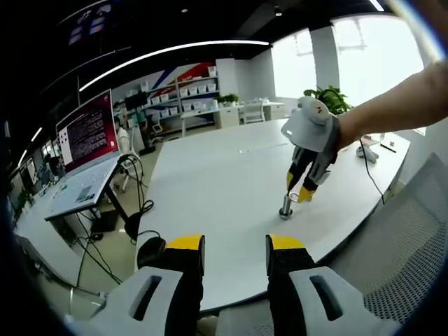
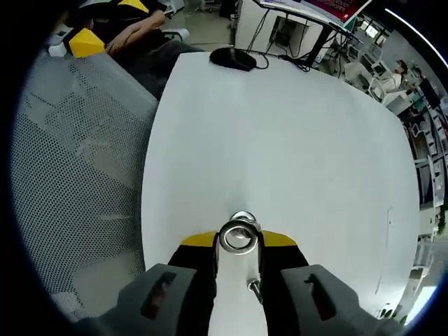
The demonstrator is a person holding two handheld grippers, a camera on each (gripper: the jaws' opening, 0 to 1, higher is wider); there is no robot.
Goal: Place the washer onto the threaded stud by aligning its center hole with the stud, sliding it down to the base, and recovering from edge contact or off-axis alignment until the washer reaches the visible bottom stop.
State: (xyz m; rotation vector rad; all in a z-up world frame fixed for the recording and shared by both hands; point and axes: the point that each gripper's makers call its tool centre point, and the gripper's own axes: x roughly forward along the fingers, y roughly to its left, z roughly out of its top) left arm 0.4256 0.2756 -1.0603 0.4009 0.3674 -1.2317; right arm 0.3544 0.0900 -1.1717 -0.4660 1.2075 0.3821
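A silver washer (image 2: pixel 224 238) is pinched at its edges between the yellow-tipped jaws of my right gripper (image 2: pixel 238 242). A bit of silvery metal (image 2: pixel 243 215) peeks out just past its far rim. In the left gripper view, a hand holds the right gripper (image 1: pixel 303 190) pointing down at the white table (image 1: pixel 224 175). Its tips are just right of the top of the short upright stud (image 1: pixel 286 208). I cannot tell whether the hole is over the stud. My left gripper (image 1: pixel 236 246) hangs open off the table's near edge, with nothing between its jaws.
A laptop (image 1: pixel 87 157) on a stand sits at the left, and a black mouse (image 1: pixel 150 250) with cables lies by the table edge. A grey mesh chair (image 2: pixel 77 175) stands beside the table. The left gripper's yellow tip (image 2: pixel 87 42) shows beyond the chair.
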